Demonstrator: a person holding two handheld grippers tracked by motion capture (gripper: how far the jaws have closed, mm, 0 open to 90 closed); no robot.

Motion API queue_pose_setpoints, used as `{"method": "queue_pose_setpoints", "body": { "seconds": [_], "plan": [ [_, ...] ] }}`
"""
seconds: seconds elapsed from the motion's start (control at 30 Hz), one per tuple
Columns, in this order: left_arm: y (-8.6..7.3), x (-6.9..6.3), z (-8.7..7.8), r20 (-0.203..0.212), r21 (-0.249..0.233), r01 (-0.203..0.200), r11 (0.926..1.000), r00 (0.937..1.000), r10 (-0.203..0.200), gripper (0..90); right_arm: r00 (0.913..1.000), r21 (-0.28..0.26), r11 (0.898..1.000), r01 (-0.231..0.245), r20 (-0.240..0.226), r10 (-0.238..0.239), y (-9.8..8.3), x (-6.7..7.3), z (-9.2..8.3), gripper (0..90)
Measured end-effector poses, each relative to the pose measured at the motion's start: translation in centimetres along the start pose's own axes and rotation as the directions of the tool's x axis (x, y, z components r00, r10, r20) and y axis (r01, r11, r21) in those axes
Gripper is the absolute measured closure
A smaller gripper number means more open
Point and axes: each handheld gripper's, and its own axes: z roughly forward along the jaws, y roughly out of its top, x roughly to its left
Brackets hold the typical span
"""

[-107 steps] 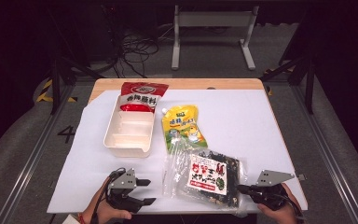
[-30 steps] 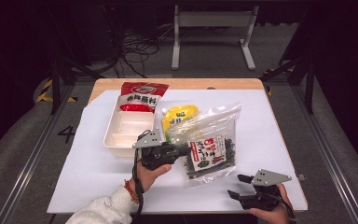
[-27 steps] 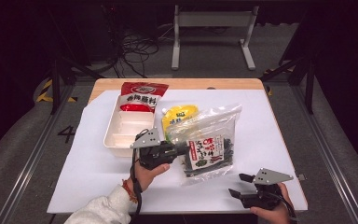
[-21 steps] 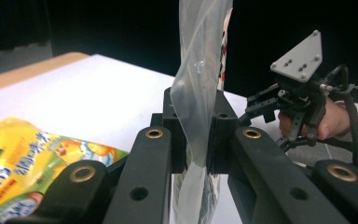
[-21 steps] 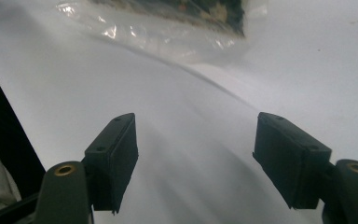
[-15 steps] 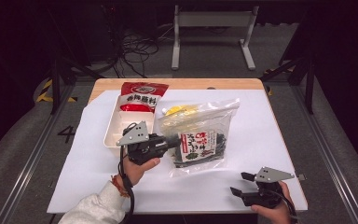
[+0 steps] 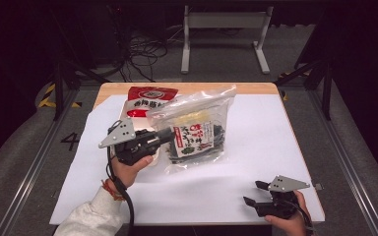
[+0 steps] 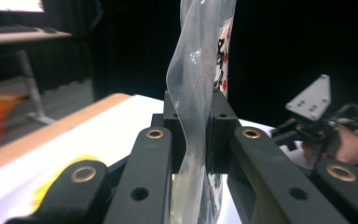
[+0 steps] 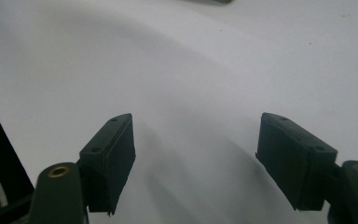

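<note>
The clear bag hangs off the table, hiding most of the yellow packet and the lower edge of the red packet at its 10 o'clock; its label is hard to read. The left tool — held level, pointing toward 3 o'clock — is clamped on the bag's edge. The right tool rests at 5 o'clock, jaws apart and just widened, nothing between them.

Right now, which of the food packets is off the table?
The clear plastic bag of dark seaweed with the red-and-white label: the left claw is shut on its edge and holds it up. The red printed packet lies flat at the far edge.
</note>
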Motion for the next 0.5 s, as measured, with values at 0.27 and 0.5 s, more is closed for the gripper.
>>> {"method": "queue_pose_setpoints", "body": {
  "seconds": [0.27, 0.5],
  "plan": [
    [0.3, 1.7, -2.3, -0.095, -0.035, -0.014, 0.9993, 0.9954, 0.010, 82.1, 1.0000, 0.007, 1.000, 0.004, 0.001, -0.004, 0.0, 0.1, 0.1, 27.5],
    [0.3, 3.2, -3.7, -0.145, -0.056, -0.023, 0.9982, 0.9893, 0.015, 82.1, 0.9999, -0.014, 1.000, 0.014, 0.000, -0.014, 0.2, 0.4, -0.2, 27.5]
  ]
}}
